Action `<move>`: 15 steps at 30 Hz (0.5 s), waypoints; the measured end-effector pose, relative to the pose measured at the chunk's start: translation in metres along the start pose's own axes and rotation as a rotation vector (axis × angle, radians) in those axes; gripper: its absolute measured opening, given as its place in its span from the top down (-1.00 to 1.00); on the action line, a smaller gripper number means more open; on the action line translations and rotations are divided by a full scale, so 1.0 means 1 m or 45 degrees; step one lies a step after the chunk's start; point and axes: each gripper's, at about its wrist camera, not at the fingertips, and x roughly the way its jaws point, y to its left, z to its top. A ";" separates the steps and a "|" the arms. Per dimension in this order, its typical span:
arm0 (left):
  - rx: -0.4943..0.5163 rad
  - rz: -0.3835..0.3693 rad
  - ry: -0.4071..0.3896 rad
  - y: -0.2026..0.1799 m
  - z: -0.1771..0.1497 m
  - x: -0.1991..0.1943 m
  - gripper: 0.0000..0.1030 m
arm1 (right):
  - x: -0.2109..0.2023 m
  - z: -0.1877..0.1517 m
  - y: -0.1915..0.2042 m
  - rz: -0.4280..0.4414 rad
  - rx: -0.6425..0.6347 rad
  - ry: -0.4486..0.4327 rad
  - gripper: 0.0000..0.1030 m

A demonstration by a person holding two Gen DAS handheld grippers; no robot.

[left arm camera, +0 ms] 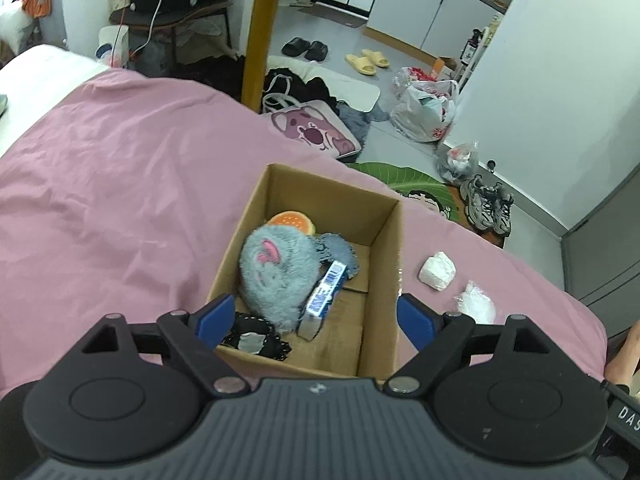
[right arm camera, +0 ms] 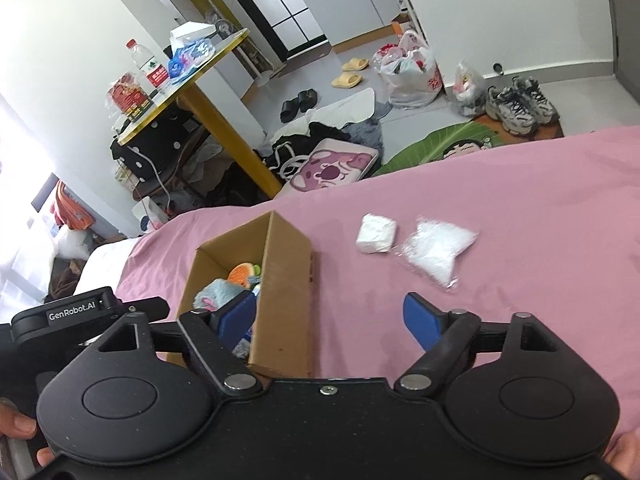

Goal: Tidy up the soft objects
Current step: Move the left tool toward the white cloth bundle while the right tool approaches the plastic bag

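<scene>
**Both grippers empty above the pink bed**

The left gripper point(left arm camera: 316, 318) hung with fingers spread wide over the cardboard box point(left arm camera: 384, 280), which held a grey plush toy point(left arm camera: 276, 272). The right gripper point(right arm camera: 330, 320) was likewise splayed, empty. Beside the box lay a white wad point(right arm camera: 376, 234) and a clear packet point(right arm camera: 436, 254) on the pink sheet point(right arm camera: 520, 200).

Bright daylight, fisheye-warped edges, slight blur.

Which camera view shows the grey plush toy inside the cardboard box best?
The left wrist view: it looks down into the cardboard box, so the grey plush toy is nearly whole. In the right wrist view, the box wall and a blue finger hide most of it.
</scene>
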 end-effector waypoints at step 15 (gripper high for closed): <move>0.097 -0.025 0.010 -0.051 -0.005 0.001 -0.90 | -0.001 0.005 -0.050 -0.023 0.165 -0.035 -0.93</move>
